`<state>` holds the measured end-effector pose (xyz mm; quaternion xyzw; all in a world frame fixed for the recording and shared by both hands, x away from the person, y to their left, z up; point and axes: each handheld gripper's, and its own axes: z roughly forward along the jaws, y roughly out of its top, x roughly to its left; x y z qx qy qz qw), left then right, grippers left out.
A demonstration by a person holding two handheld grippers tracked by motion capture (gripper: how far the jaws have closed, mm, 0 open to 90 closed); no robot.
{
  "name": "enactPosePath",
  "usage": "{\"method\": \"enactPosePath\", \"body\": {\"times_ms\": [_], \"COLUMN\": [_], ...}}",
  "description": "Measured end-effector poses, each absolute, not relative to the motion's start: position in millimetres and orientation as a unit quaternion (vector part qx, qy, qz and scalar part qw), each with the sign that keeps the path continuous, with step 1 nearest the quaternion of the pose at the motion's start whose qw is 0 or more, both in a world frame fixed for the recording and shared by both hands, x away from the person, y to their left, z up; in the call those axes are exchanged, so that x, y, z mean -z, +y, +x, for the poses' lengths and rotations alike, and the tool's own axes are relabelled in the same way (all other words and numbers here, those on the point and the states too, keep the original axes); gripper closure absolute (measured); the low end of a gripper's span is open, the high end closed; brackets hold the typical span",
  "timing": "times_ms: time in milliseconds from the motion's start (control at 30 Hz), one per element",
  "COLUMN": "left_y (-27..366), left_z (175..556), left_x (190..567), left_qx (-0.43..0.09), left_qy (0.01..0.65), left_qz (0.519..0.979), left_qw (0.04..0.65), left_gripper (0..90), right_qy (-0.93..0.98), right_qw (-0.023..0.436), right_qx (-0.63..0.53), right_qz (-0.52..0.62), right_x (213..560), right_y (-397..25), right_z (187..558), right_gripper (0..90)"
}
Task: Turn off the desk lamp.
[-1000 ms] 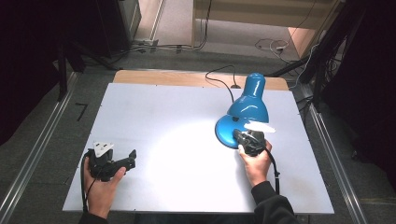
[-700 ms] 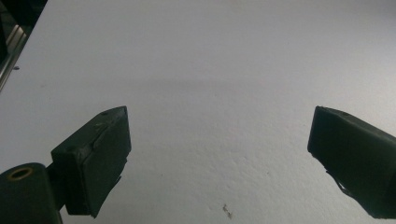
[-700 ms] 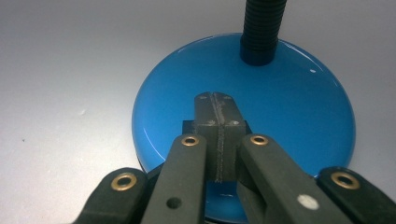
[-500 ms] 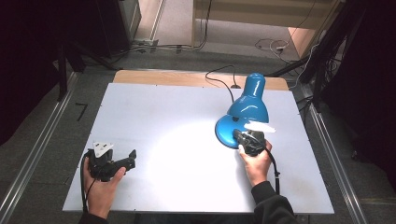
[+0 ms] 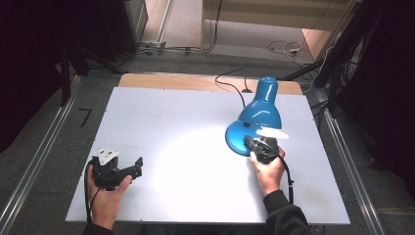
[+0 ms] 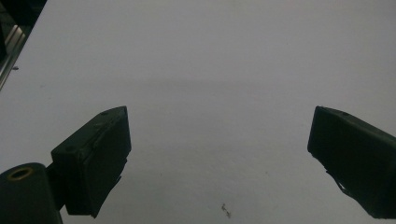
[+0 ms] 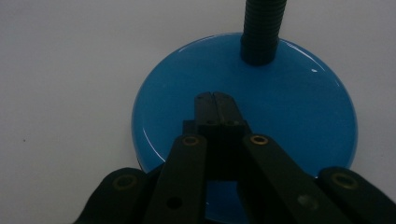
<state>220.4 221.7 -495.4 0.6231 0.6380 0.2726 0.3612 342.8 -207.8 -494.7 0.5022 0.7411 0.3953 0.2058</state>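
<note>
Currently: glossy blue metal desk lamp (image 5: 257, 120) with round base (image 7: 243, 121), near bench's (image 5: 171, 122) right edge. Right claw (image 7: 215, 103) pressed together over base. Left claw (image 6: 219, 154) spread apart, near front-left corner, holding nothing.

lamp (image 5: 260, 110): we see a glossy blue shade and round base, with a dark ribbed neck
table (image 5: 161, 117): our surface is plain white, edged in pale wood
right gripper (image 7: 215, 100): we see black jaws with brass-coloured rivets
left gripper (image 6: 219, 154): black, under a grey plate
</note>
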Motion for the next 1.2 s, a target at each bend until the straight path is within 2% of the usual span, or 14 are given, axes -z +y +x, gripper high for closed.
{"method": "enactPosePath", "body": {"times_ms": [533,600,700,933,1067,1200], "left_y": [222.2,222.8,223.9,224.8,224.5,225.0], "left_z": [220.7,220.5,220.7,221.3,220.9,220.8], "left_x": [495.4,495.1,495.0,495.5,495.4,495.4], "left_qx": [-0.270,-0.269,-0.268,-0.266,-0.266,-0.266], "left_qy": [0.640,0.639,0.641,0.643,0.643,0.644], "left_qz": [0.621,0.621,0.619,0.618,0.619,0.617], "left_qw": [0.363,0.365,0.366,0.366,0.365,0.366], "left_gripper": [6.8,6.9,6.8,6.8,6.8,6.8], "right_qy": [0.739,0.736,0.727,0.733,0.733,0.732], "right_qw": [0.208,0.192,0.173,0.186,0.189,0.188], "right_qx": [-0.393,-0.401,-0.412,-0.410,-0.412,-0.411], "right_qz": [0.506,0.510,0.521,0.509,0.507,0.510], "right_x": [496.5,496.5,496.0,494.0,493.6,493.0], "right_y": [-207.8,-209.2,-213.8,-213.9,-211.9,-214.0], "right_z": [345.1,346.5,349.0,347.0,345.7,346.2], "right_gripper": [88.2,87.5,78.0,60.4,45.0,36.1]}}
